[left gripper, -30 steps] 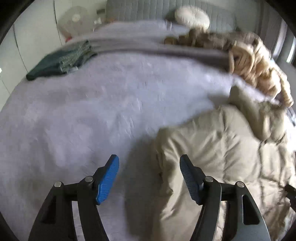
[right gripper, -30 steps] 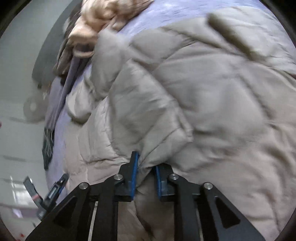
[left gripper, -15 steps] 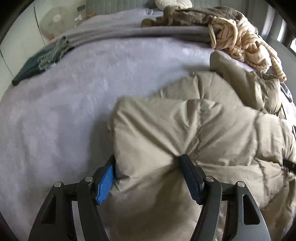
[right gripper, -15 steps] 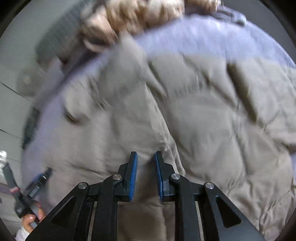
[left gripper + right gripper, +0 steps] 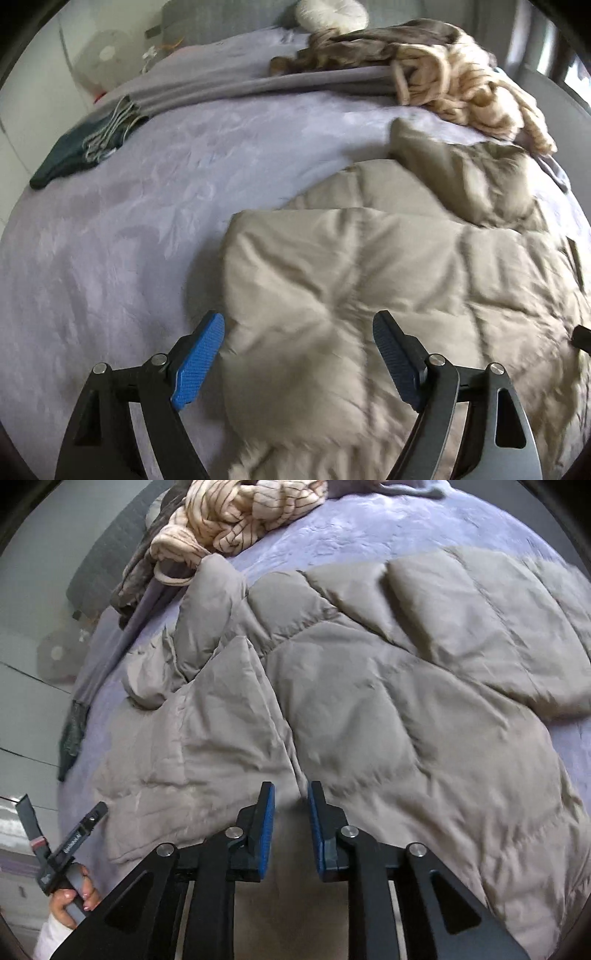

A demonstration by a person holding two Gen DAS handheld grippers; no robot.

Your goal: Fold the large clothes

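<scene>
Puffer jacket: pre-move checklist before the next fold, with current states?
1. Left gripper open and free: ok, jaws wide, padded edge between them, not clamped.
2. Right gripper free of fabric: cannot tell, jaws nearly together with a narrow gap; no fold visibly pinched.
3. Beige puffer jacket lying flat: not ok, a panel is folded over and the collar end is bunched.
4. Bare bedspread beside the jacket's left edge: ok.
5. Striped knit pile apart from the jacket: not ok, a loop of it lies against the collar end.
6. Folded dark garment out of the way: ok, far corner.
</scene>
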